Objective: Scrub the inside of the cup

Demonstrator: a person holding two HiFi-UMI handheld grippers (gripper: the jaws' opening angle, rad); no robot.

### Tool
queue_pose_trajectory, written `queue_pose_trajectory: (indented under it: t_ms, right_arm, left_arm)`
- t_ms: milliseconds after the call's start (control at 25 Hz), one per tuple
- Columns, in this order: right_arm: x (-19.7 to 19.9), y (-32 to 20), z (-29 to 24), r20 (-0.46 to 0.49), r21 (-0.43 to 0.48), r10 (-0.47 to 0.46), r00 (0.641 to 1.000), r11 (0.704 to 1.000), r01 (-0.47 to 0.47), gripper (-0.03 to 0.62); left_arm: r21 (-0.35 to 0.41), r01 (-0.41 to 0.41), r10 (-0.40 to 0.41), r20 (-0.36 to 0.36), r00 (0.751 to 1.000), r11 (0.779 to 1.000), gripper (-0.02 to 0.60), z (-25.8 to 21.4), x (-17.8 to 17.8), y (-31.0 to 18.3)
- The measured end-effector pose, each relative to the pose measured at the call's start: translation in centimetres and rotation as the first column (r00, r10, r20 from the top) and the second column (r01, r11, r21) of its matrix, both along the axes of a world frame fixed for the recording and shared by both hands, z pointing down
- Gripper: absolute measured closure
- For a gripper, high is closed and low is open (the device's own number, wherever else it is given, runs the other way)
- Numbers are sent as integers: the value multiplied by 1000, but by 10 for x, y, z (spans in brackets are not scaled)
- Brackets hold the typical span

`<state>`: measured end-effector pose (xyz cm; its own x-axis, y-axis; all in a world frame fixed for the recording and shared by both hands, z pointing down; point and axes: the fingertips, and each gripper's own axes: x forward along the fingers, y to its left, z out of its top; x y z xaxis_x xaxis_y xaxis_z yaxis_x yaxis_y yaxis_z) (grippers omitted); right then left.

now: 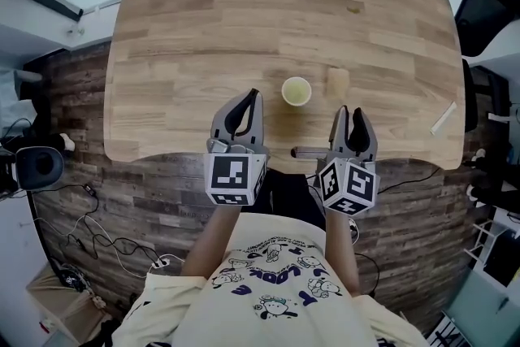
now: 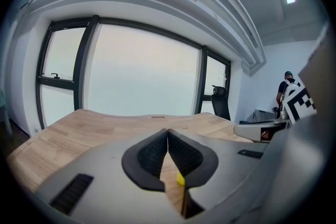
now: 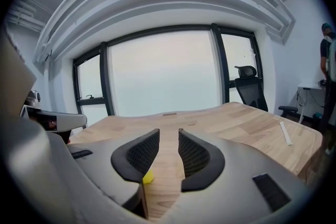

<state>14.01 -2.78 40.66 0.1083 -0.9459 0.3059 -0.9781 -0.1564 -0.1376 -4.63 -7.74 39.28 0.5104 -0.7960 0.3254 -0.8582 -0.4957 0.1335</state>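
Note:
A small cup (image 1: 296, 91) with a yellow-green inside stands upright on the wooden table (image 1: 244, 20), near its front edge. A tan rectangular pad (image 1: 338, 81) lies flat just right of the cup. My left gripper (image 1: 247, 98) hovers a little left of and nearer than the cup, jaws shut with nothing between them. My right gripper (image 1: 351, 113) sits nearer than the pad, jaws slightly apart and empty. In the left gripper view the pads meet at the tip of the left gripper (image 2: 167, 131), with a sliver of the yellow cup (image 2: 180, 179) below. The right gripper (image 3: 169, 134) shows a narrow gap.
A white strip (image 1: 443, 118) lies near the table's right edge, also seen as a white strip (image 3: 285, 134) in the right gripper view. A black office chair (image 1: 487, 12) stands past the right side. Cables (image 1: 97, 240) trail on the floor at left. A person (image 2: 286, 89) stands far right.

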Motion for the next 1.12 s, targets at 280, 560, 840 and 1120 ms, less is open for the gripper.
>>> queue_pose_trajectory:
  t_ms: [280,560,840,1120]
  right_arm:
    - [15,-14,25,14,-64,1,1000,998,-1,459]
    - [24,-28,40,9,-97,-1,1000,995,2,451]
    - [31,-35,72,23,-178,-8,1000,984,12,422]
    - [34,-38,104,28,-268,-25,999,963,32,401]
  left_arm:
    - [-25,19,-18,23,1000,1000,572,17,11,-11]
    - [-68,28,-26,35,999,997,571,32,21,-24]
    - [-103,33,-27,58,998,994,571,48,28,-32]
    - [-138,58,-48,78,996,989,571,62,27,-37]
